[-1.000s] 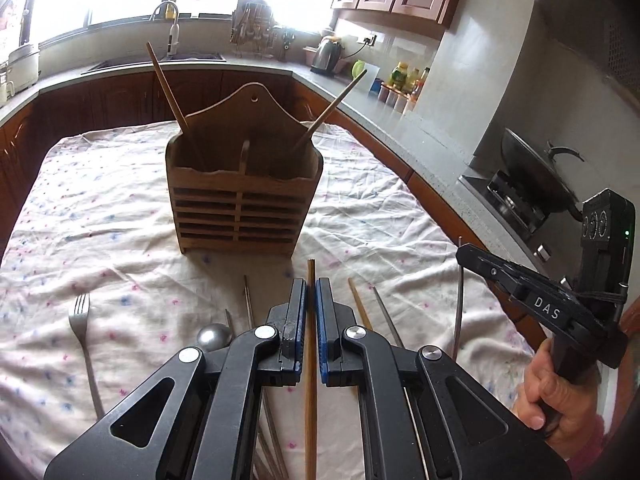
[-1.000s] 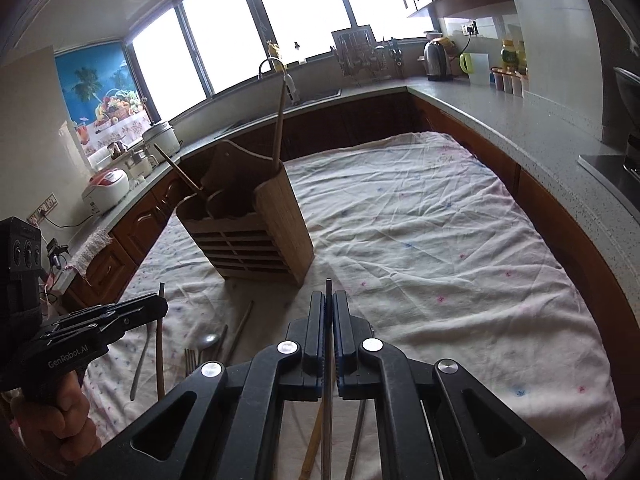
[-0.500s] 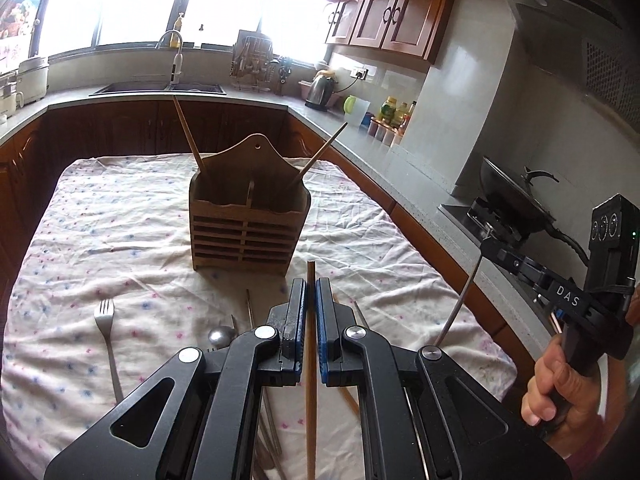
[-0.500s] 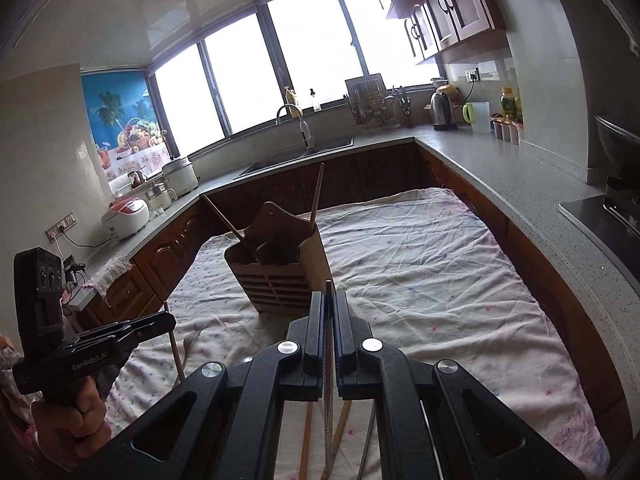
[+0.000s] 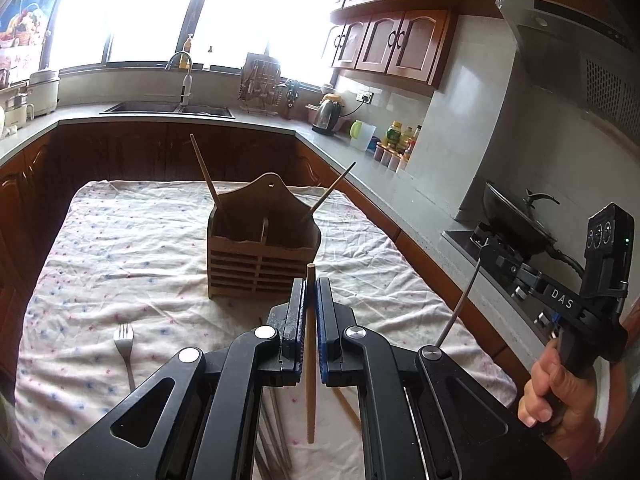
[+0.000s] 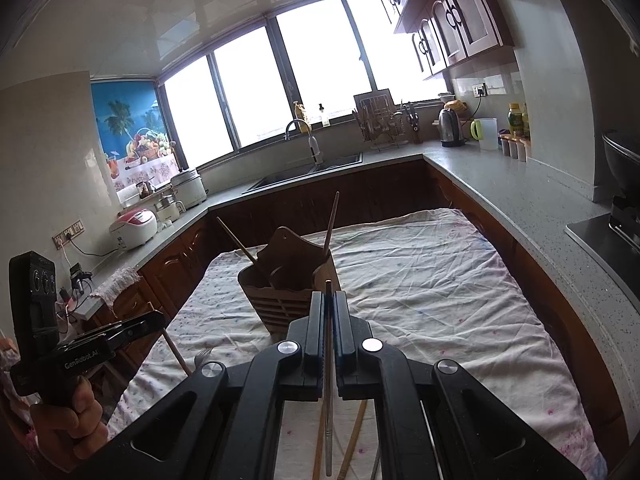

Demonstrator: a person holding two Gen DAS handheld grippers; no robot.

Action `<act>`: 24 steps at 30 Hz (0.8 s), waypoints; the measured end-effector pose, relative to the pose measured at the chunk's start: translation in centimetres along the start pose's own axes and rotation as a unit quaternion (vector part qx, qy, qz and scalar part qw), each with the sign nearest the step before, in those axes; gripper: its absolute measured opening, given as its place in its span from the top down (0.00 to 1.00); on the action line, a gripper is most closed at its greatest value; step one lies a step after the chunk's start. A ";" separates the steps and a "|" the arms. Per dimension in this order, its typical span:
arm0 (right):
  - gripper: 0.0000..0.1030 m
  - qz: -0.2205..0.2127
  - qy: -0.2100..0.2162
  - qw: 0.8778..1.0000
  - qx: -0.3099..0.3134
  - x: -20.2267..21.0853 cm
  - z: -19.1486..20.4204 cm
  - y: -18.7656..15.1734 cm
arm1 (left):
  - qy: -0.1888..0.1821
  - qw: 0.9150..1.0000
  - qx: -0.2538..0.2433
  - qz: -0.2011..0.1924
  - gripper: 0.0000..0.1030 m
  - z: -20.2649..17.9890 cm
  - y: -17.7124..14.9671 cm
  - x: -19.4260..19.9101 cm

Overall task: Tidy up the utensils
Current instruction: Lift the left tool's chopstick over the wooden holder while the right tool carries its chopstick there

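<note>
Sunlit kitchen counters ring a cloth-covered table. At its centre stands the wooden caddy, one chopstick leaning out at 11 o'clock, another at 1. The left gripper is clamped on a wooden chopstick; the right gripper pinches a metal chopstick. Both are lifted clear, so carrying is under way; next each needs tipping upright over a compartment. A fork lies at 8 o'clock.

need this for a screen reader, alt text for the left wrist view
The left claw is shut on a wooden chopstick above a cloth-covered table, facing a wooden utensil holder. A fork lies on the cloth.
</note>
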State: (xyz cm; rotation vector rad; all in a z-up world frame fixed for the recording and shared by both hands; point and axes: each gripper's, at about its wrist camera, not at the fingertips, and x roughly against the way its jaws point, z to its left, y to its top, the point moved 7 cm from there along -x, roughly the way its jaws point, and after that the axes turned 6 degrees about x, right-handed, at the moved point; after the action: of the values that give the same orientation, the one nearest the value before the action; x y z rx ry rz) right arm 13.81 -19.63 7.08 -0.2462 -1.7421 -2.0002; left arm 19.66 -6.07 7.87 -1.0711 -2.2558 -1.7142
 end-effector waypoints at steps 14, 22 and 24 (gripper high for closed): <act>0.96 -0.031 0.014 0.999 0.000 -1.9 0.7 3.9 | 0.009 0.999 0.015 -0.047 0.96 2.1 4.8 0.5; 0.96 -0.050 0.020 0.999 0.004 -3.8 1.3 6.7 | 0.018 0.996 0.016 -0.086 0.96 3.2 9.3 0.9; 0.96 -0.055 0.021 0.998 0.003 -4.4 1.4 7.6 | 0.019 0.995 0.016 -0.098 0.96 3.3 10.6 1.0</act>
State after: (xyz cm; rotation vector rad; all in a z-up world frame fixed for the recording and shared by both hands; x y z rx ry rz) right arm 20.92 -17.84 12.15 -0.1061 -1.7705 -2.0610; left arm 26.19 -1.45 15.69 -0.8275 -2.4247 -1.7452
